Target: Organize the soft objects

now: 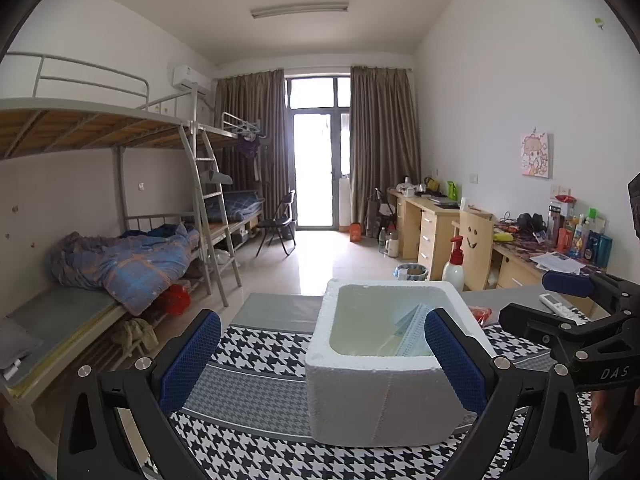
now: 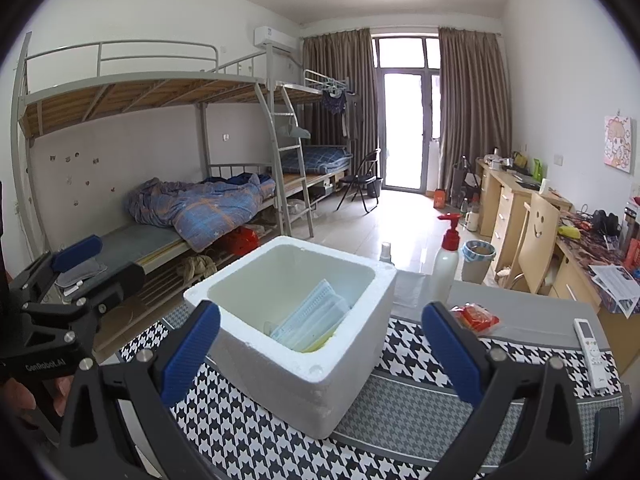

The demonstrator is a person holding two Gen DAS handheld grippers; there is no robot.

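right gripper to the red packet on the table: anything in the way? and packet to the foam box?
Nothing visible blocks either path. The red packet lies on the cloth beyond the right gripper, jaws open and empty. The foam box stands to its left, top open, masks inside. The pump bottle stands behind the packet, off both lines.

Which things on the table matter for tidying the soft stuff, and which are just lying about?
Job:
foam box
face masks, already inside the box
red packet, lying on the cloth right of the box; it looks soft

Lying about:
pump bottle
remote control
houndstooth cloth

Both grippers open, holding nothing.
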